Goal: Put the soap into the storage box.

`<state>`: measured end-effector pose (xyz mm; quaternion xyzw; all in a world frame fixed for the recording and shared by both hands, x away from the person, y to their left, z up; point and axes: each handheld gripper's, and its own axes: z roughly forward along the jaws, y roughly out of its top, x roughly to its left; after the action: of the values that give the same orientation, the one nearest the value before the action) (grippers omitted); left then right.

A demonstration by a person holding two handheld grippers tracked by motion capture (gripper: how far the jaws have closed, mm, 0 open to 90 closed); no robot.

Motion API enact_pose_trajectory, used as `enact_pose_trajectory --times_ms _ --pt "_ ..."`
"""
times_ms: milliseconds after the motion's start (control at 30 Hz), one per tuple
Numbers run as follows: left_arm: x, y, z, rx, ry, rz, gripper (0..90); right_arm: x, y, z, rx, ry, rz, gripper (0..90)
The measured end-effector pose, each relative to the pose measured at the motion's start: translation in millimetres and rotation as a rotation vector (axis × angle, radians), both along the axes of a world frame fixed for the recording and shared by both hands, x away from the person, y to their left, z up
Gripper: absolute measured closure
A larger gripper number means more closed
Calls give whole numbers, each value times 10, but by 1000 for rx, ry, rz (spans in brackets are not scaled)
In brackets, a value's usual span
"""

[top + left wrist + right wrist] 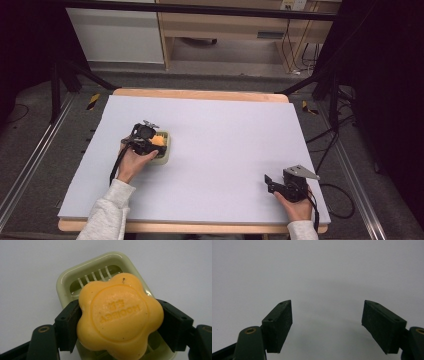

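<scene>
The big table (pixel 210 150) has a pale mat and little else on it. The left gripper (pixel 120 322) squeezes a yellow flower soap (pixel 120 317) just over the green soap dish (pixel 72 282). Far off, the right gripper (pixel 327 325) rests low with jaws wide apart, holding nothing.

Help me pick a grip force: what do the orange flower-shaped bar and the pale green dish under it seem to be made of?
The orange bar looks like moulded soap: waxy, matte-satin surface, embossed lettering, soft rounded lobes, a small dark speck. The pale green dish looks like glossy hard plastic: bright highlights along its rim and thin moulded drain slats. The left gripper has its jaws pressed on the bar's sides.
</scene>
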<state>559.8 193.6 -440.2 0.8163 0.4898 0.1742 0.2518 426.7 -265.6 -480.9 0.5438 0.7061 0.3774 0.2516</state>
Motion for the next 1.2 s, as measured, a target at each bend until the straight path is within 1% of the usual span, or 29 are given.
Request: enact_pose_trajectory --times_ms 467,533,667,867,1100,1200 --pt "2 9 -5 -5 -3 -6 258 0 1 -1 -2 -1 1 248" --pt "3 8 -8 -6 -8 -5 254 0 1 -1 -2 -1 1 247" --pt "1 13 -2 -12 -16 -7 218 0 1 0 -1 -1 1 247" --pt "-3 15 8 -14 -23 -14 196 -2 1 1 1 0 1 247" --pt "-30 25 57 -27 -58 -9 197 -2 -2 3 1 -3 0 247" --pt "-50 38 90 -40 -74 -6 199 -2 -4 1 -4 -6 -1 247"
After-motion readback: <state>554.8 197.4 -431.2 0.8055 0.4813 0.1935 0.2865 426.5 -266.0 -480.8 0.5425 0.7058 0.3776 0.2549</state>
